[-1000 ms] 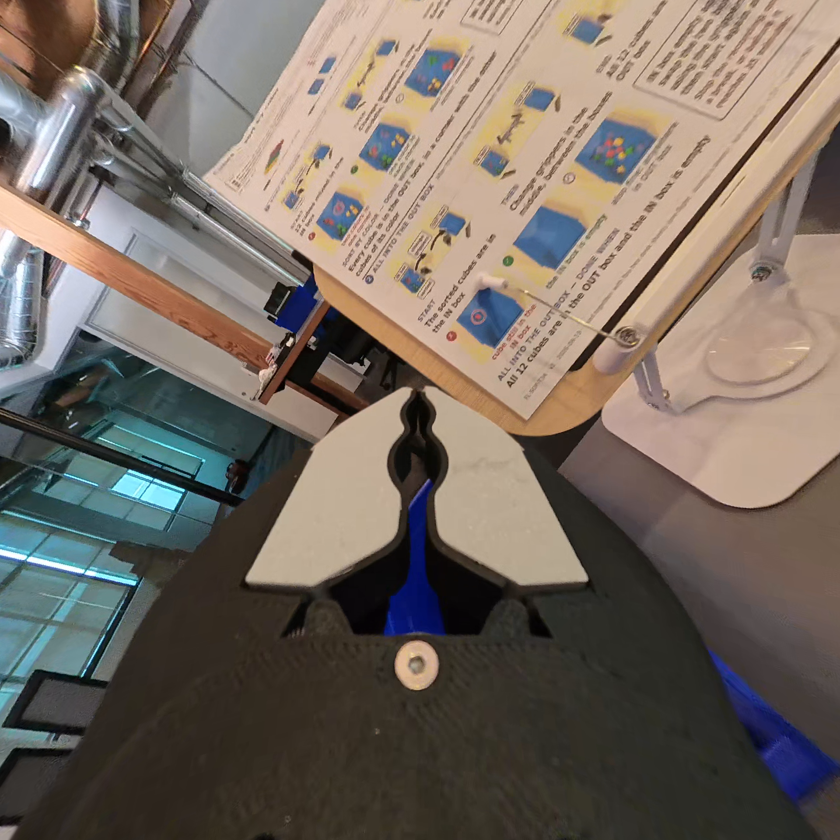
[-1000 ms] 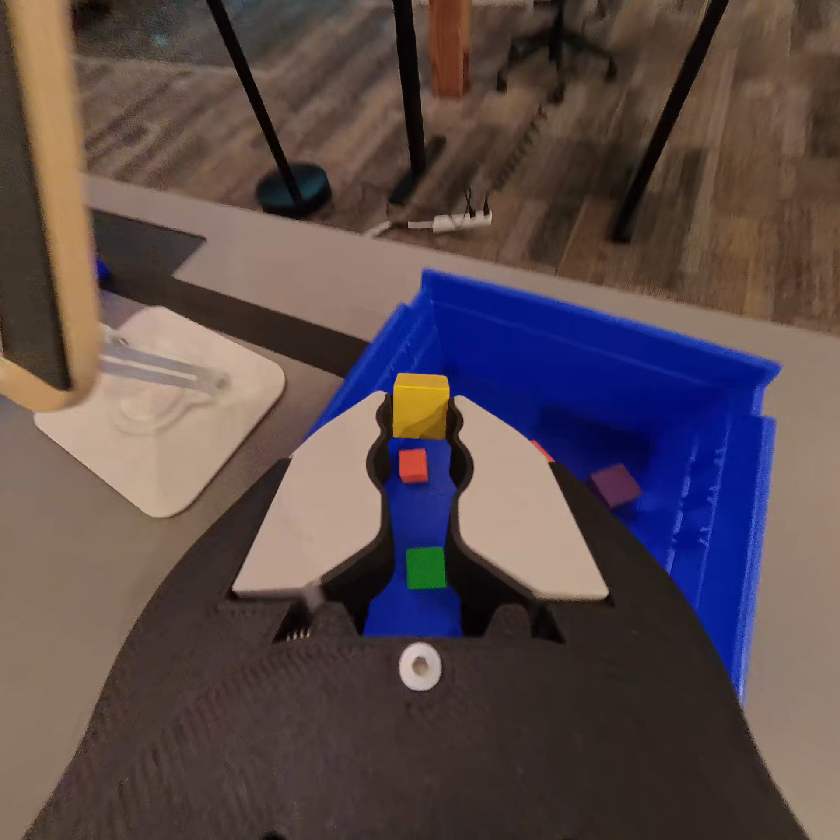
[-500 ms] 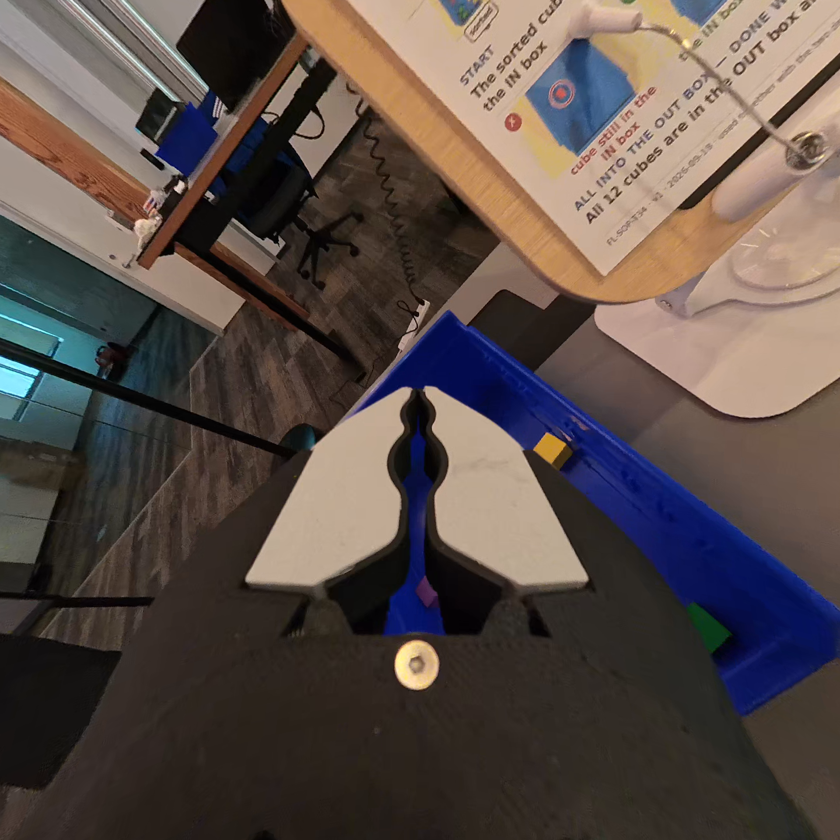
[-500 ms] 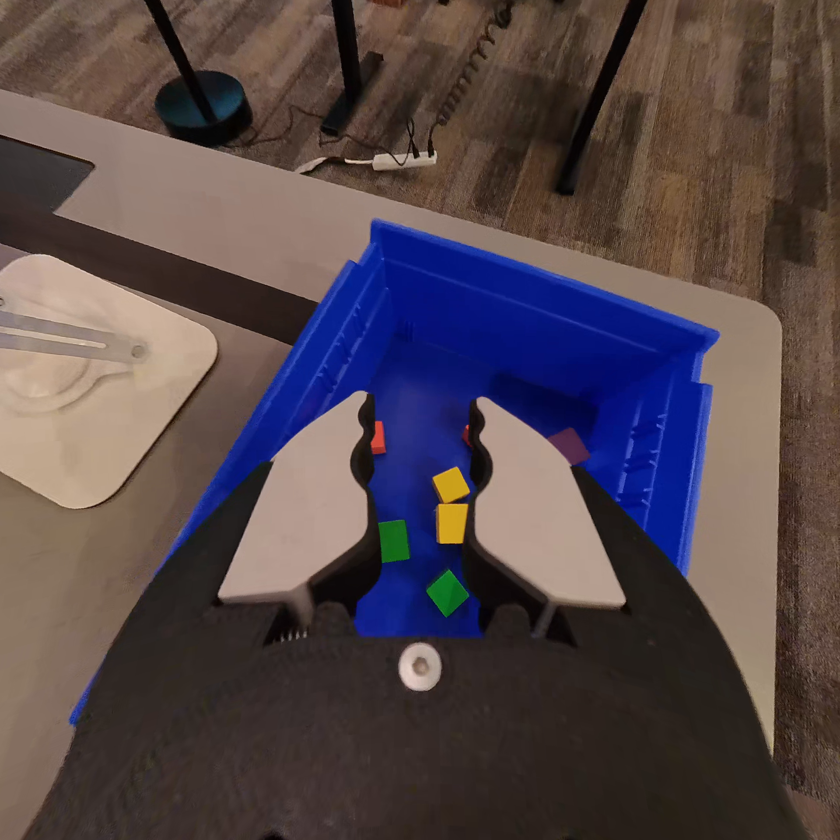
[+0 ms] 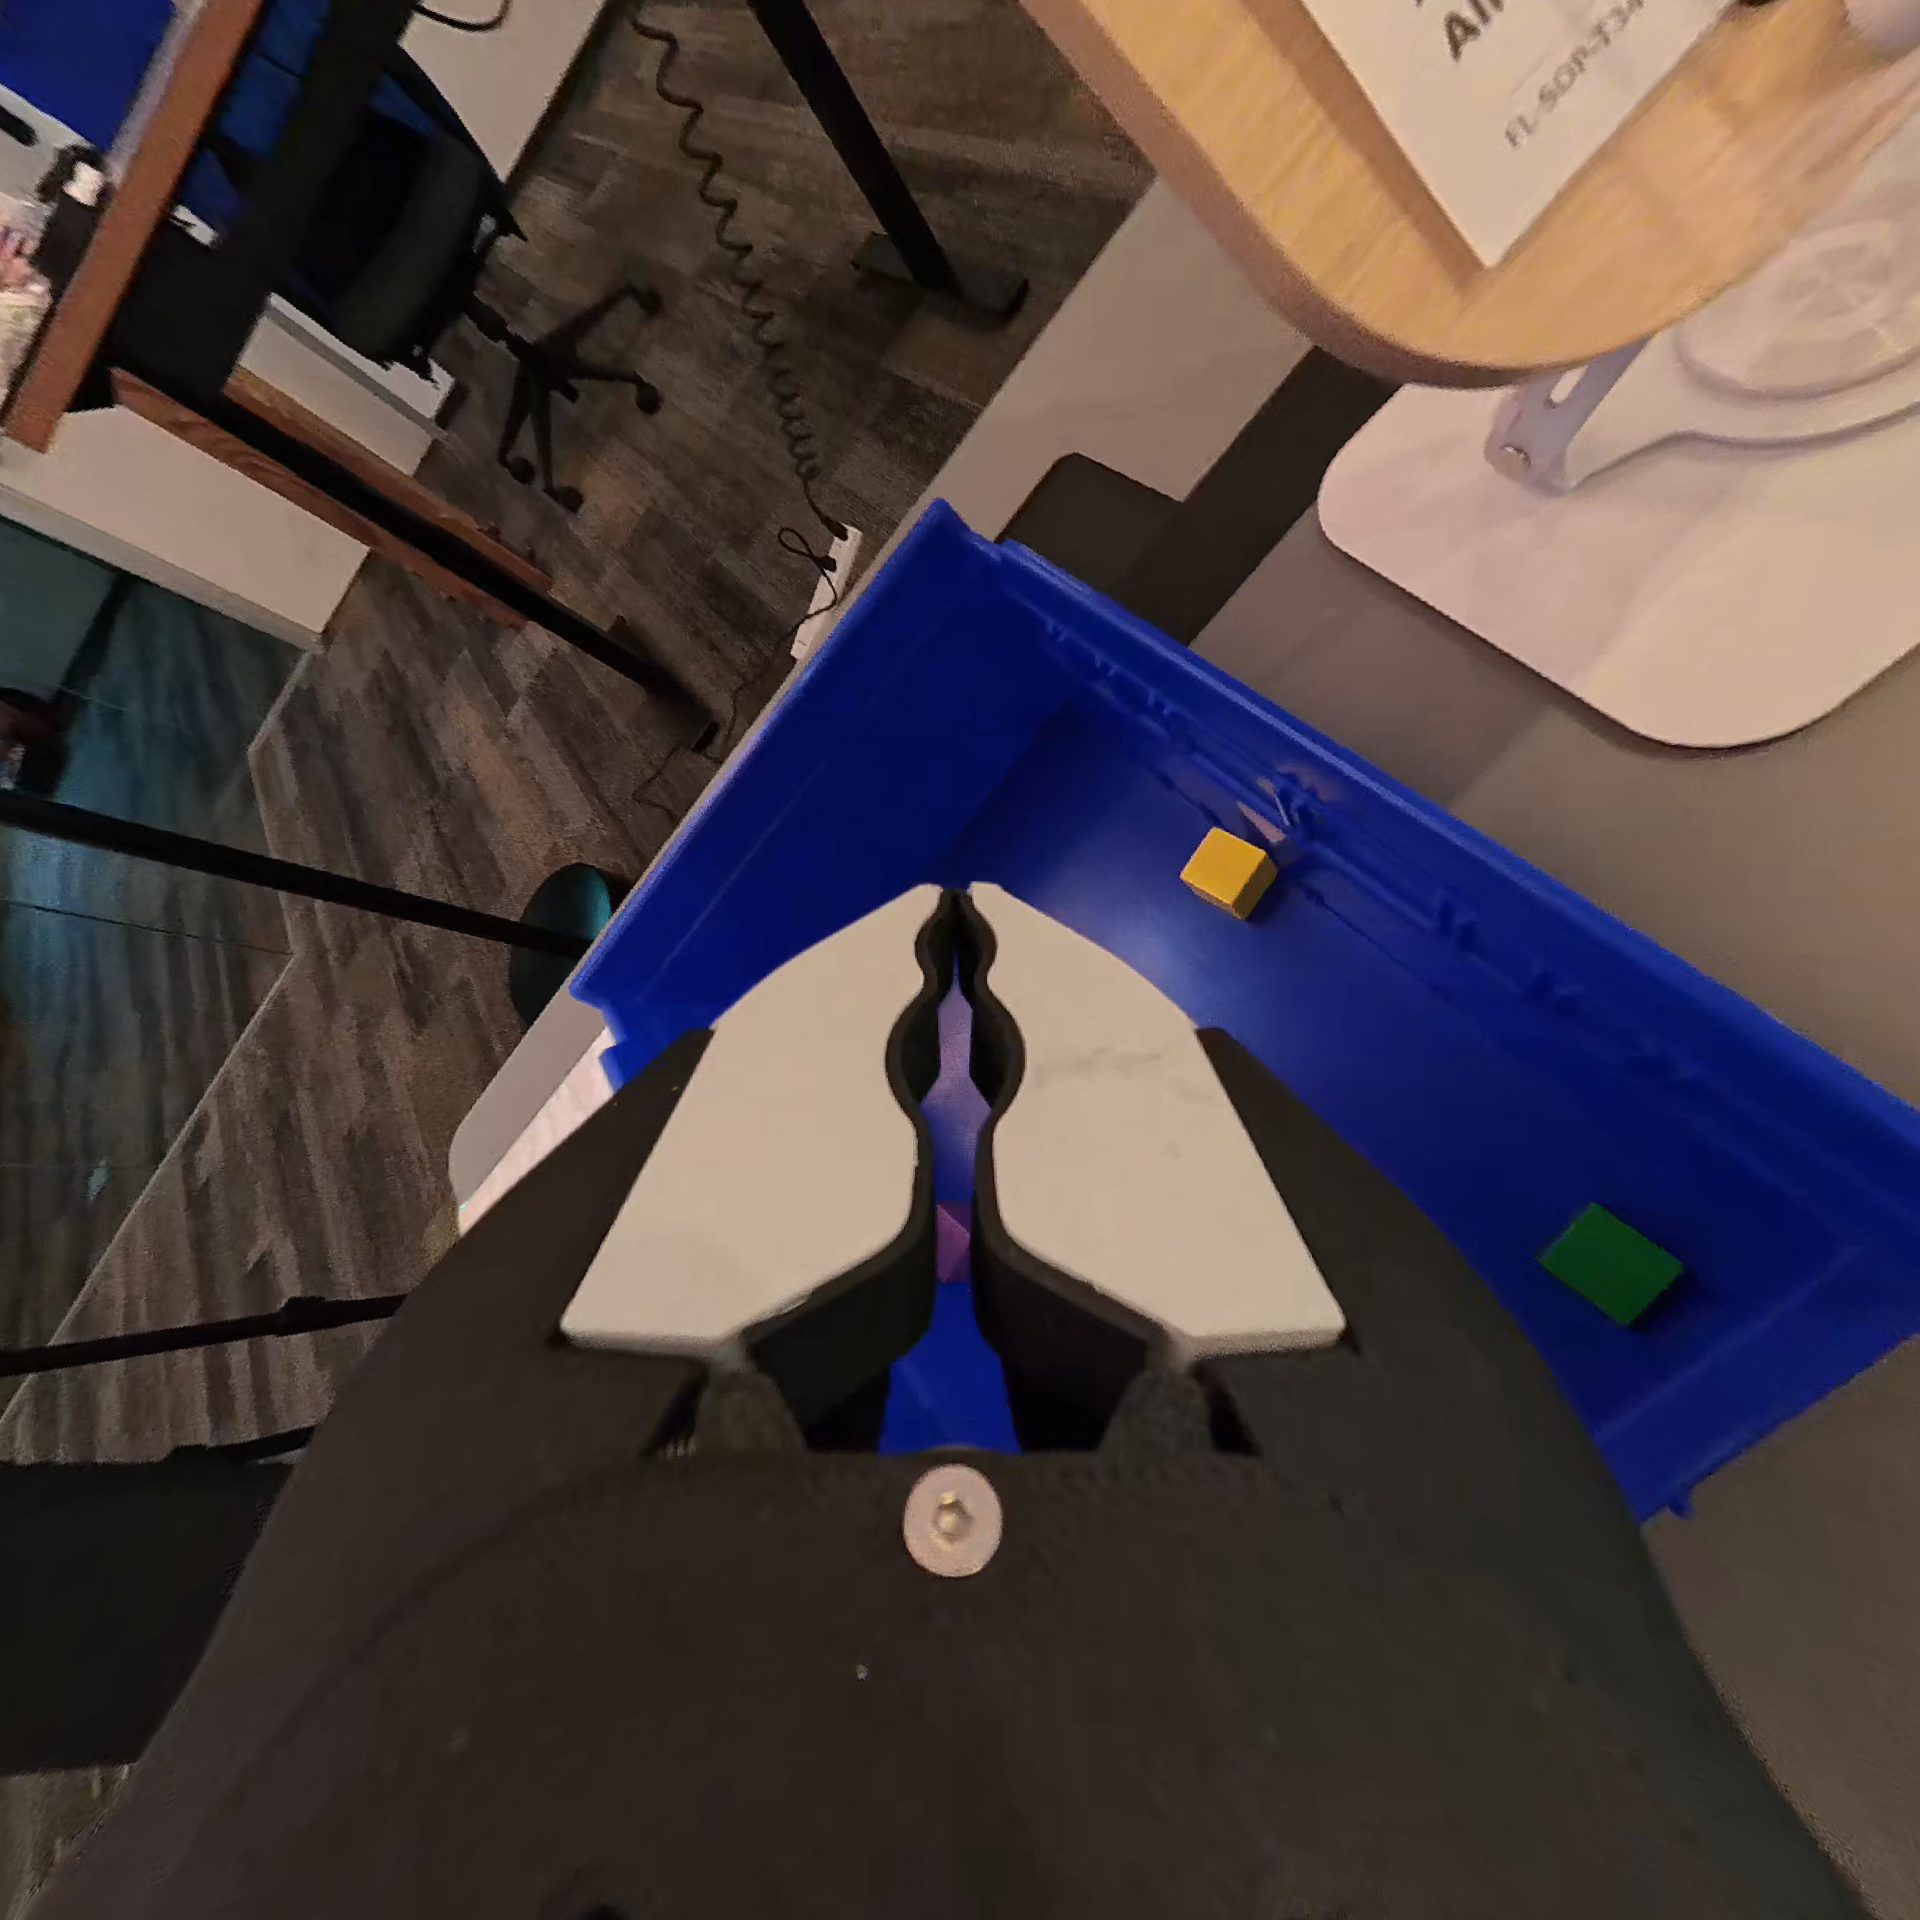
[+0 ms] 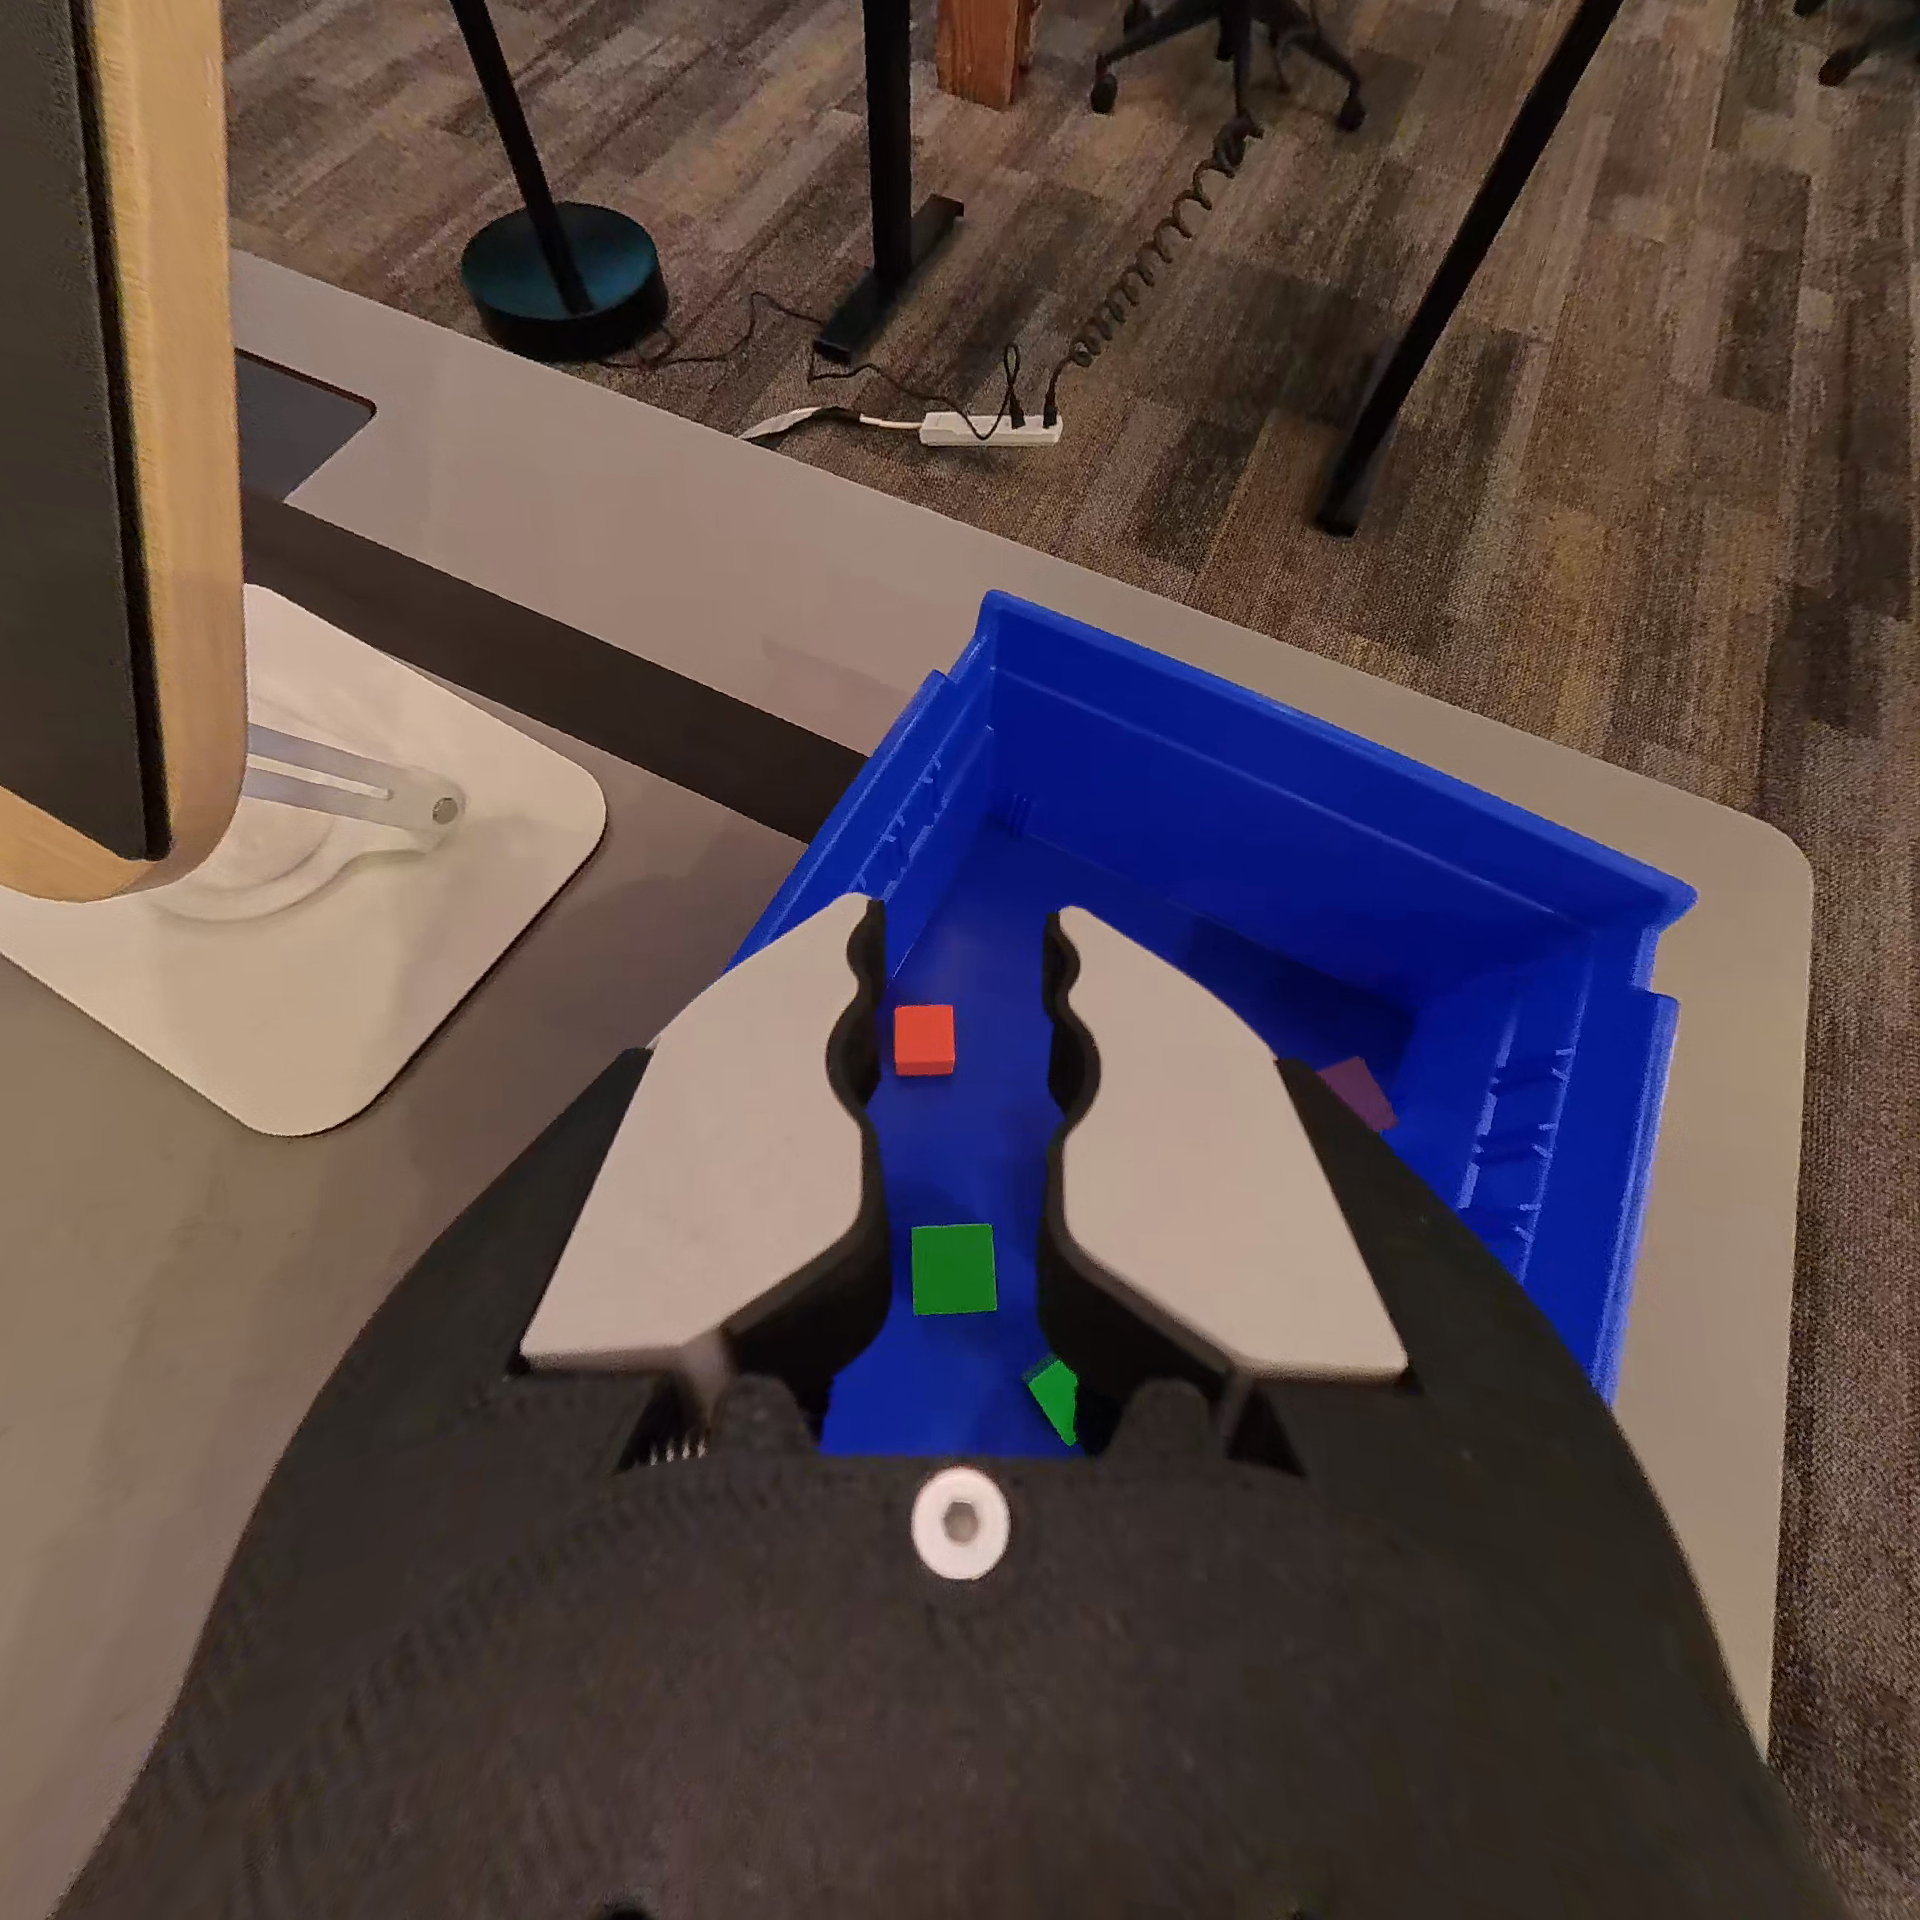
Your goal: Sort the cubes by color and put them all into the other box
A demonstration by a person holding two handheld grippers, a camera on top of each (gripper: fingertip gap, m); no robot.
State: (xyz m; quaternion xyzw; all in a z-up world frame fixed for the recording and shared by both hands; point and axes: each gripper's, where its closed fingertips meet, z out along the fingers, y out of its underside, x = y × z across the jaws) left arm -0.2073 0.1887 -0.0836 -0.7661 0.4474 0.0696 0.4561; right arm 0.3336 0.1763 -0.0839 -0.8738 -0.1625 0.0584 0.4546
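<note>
Grey table (image 6: pixel 644 582), two blue boxes, wood floor beyond.
My left gripper (image 5: pixel 954 914) sits closed and empty over one blue box (image 5: pixel 1403 1039); my right gripper (image 6: pixel 961 925) gapes above a green cube (image 6: pixel 953 1268) and red cube (image 6: pixel 924 1039) in the other box (image 6: pixel 1299 790).

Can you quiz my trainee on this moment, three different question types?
1. True or false: the right claw is open and empty.
2. In the right wrist view, which cube lies nearest the claw tips: A red cube, B green cube, C purple cube?
3. Fill in: the left claw is ____ above the blue box.

Key: 1 true; 2 A; 3 shut.
</note>
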